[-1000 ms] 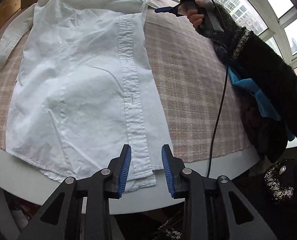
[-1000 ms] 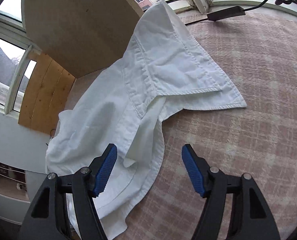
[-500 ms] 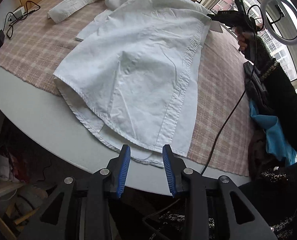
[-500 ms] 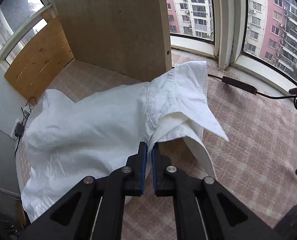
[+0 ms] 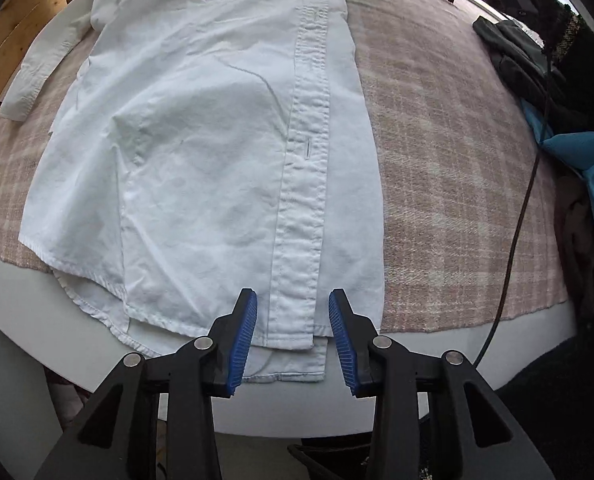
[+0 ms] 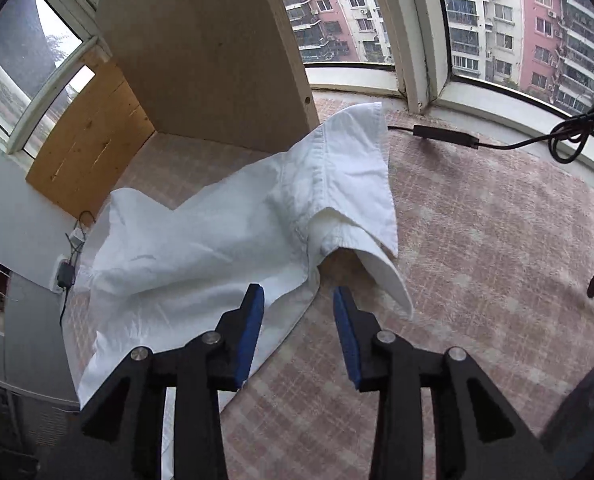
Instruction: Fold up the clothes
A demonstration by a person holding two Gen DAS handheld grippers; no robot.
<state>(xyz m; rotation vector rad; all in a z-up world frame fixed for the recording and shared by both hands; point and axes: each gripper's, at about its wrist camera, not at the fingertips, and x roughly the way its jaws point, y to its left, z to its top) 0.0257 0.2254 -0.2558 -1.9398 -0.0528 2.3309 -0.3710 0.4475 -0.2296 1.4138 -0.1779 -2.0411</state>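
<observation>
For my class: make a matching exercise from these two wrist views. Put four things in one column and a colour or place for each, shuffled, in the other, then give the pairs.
Things:
1. shirt
2. tablecloth
3. collar
4. left gripper

Descriptions:
A. pink plaid
B. open at the shirt's bottom hem
C. white, spread flat
D. raised, in front of the right gripper

Pairs: 1-C, 2-A, 3-D, 4-B

White table (image 5: 25, 312) under checked cloth (image 5: 449, 184), shirt (image 5: 201, 152).

Left hand-held gripper (image 5: 292, 326): jaws spread apart, gripping nothing. Right hand-held gripper (image 6: 298, 330): jaws spread apart, gripping nothing.
</observation>
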